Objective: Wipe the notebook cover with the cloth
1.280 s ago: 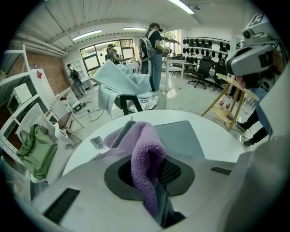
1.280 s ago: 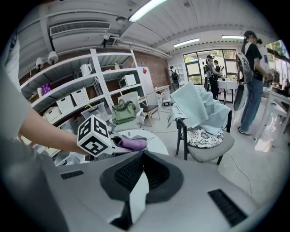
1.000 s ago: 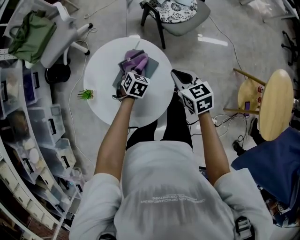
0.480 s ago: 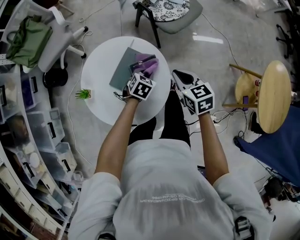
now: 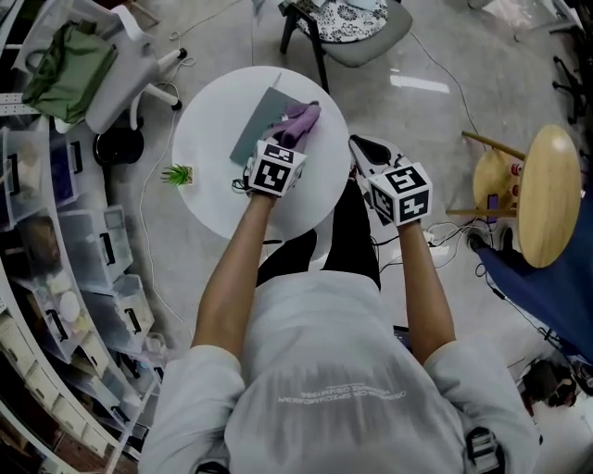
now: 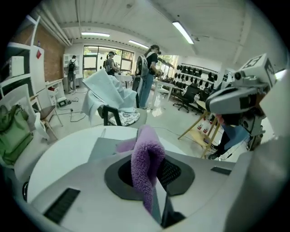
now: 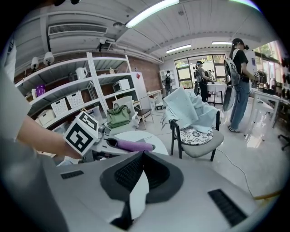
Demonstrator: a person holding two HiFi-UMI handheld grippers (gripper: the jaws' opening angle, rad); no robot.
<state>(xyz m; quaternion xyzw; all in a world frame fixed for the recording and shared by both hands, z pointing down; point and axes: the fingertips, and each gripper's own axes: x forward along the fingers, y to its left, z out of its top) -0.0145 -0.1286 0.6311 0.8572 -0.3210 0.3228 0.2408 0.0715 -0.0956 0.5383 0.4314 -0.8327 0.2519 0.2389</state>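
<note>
A grey notebook lies on the round white table. A purple fleece cloth rests on the notebook's far right part. My left gripper is shut on the cloth, and in the left gripper view the cloth sticks up between the shut jaws over the notebook. My right gripper hangs off the table's right edge, shut with nothing in it. In the right gripper view its jaws meet, and the left gripper with the cloth shows beyond.
A small green plant stands at the table's left edge. A chair with a patterned cushion is behind the table, a white chair with a green bag far left, a wooden stool right, storage bins left.
The left gripper has dragged the cloth across the notebook from its middle to its far right part. The right gripper has stayed beside the table.
</note>
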